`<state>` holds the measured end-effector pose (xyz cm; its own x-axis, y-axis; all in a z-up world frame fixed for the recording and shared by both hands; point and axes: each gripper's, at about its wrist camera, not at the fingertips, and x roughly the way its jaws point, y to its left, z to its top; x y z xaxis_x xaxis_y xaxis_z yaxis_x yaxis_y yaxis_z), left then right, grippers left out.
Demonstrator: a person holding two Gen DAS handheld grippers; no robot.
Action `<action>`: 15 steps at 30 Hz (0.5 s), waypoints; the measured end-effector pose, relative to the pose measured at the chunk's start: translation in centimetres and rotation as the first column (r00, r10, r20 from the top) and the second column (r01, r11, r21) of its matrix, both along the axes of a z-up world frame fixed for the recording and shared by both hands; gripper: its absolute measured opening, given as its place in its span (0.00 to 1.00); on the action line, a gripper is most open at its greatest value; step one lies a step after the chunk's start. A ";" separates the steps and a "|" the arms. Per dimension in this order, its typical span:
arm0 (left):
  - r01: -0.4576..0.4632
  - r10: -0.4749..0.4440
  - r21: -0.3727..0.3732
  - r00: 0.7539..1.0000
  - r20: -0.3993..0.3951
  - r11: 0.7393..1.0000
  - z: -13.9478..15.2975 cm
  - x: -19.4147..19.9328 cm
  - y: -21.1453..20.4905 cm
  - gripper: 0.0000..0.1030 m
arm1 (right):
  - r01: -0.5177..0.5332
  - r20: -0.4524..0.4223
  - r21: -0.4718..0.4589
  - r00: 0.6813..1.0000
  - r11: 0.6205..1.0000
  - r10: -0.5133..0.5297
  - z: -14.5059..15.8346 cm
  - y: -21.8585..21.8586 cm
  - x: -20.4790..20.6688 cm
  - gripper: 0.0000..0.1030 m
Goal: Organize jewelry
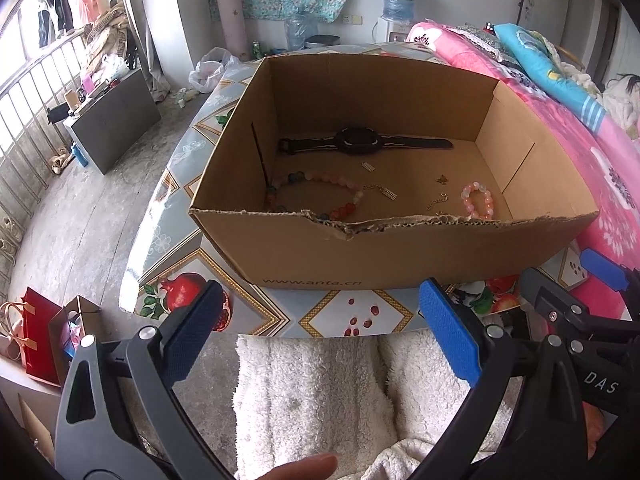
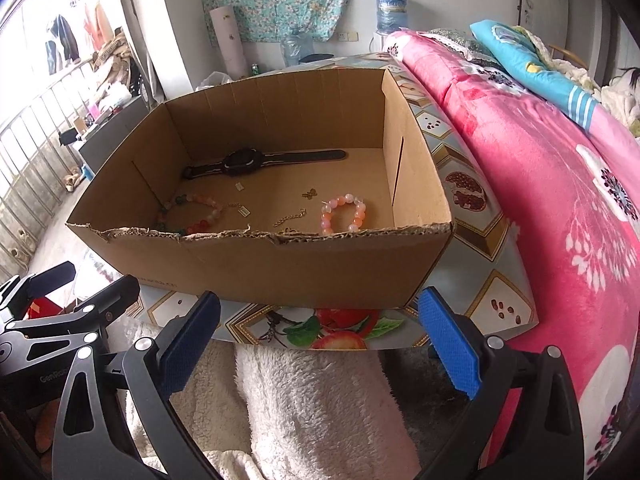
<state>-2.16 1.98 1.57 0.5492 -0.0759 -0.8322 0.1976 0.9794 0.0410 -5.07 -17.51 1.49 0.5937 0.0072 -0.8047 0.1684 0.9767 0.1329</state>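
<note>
A pink floral quilt [image 2: 540,184] covers the bed along the right side, hard against the bench [image 1: 188,276], whose patterned cloth shows pomegranates. On the bench sits an open cardboard box [image 1: 400,256], its near rim torn, low enough that both cameras look down into it; it appears to serve as the collecting place for the jewelry. Across the back of its floor lies a black watch [image 1: 360,142], strap stretched flat. Near the left wall rests a large multicoloured bead bracelet [image 1: 320,196], and toward the right a smaller pink bead bracelet [image 2: 344,212]. Between them are scattered a short gold chain [image 2: 289,217], a butterfly charm [image 2: 309,193] and small tag-like pendants.

The left gripper [image 1: 316,336] and right gripper [image 2: 318,340] hang short of the box over the person's fleecy lap, jaws wide apart and holding nothing, probably poised either to reach in or finished.
</note>
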 end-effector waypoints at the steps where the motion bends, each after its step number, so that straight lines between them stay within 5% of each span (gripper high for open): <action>1: 0.000 0.000 0.001 1.000 -0.001 1.000 0.0 0.1 0.0 0.92 | 0.000 0.000 -0.001 1.000 1.000 0.000 0.0 0.0 0.0 0.94; 15: -0.008 0.009 0.017 1.000 -0.030 1.000 -0.4 0.5 0.0 0.92 | 0.004 -0.033 0.003 0.999 1.000 -0.004 -0.5 0.1 0.5 0.94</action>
<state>-1.66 1.97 1.14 0.5244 -0.0569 -0.8496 0.1908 0.9802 0.0521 -4.59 -17.39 1.00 0.5666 0.0068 -0.8240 0.1769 0.9756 0.1298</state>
